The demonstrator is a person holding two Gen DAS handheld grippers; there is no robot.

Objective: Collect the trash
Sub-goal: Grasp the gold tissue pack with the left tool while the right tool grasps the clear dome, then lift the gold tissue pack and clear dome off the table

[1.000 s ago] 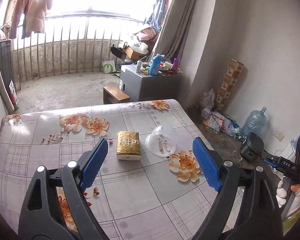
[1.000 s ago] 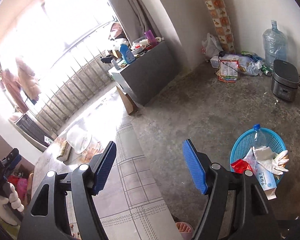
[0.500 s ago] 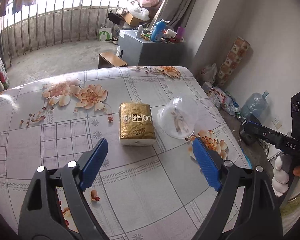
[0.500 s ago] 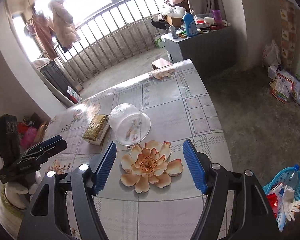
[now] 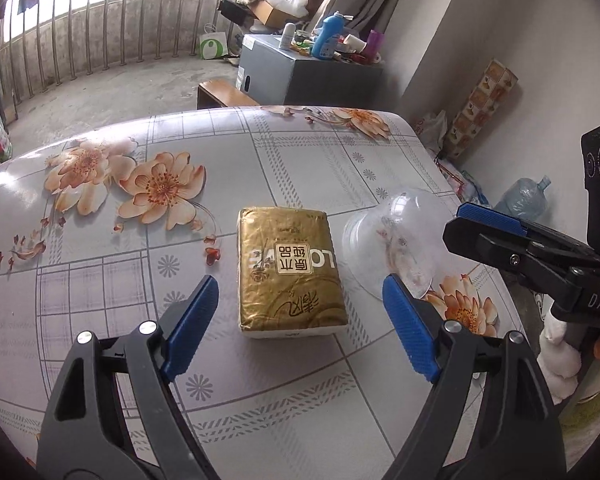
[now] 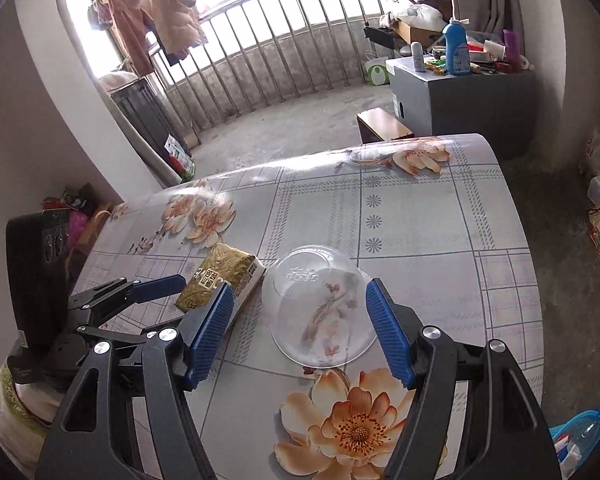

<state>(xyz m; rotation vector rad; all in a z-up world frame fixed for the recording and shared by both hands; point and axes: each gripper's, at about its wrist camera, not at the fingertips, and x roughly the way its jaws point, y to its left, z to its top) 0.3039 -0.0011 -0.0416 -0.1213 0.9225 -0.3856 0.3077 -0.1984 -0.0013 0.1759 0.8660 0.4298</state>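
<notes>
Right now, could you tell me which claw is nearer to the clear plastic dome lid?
Right. The right claw frames the clear plastic dome lid, untouched; the left claw, closing, lines up on the gold tissue pack beside it.

1. The left gripper (image 5: 300,308) tilts downward, its 2 blue-padded fingers (image 5: 190,322) spread wide and closing slightly, nothing pressed between them.
2. The right gripper (image 6: 300,330) also tilts downward, its fingers (image 6: 388,336) held apart and touching nothing.
3. In the left view, what seems to be a white-gloved hand (image 5: 560,360) holds the right gripper, though only its edge shows.
</notes>
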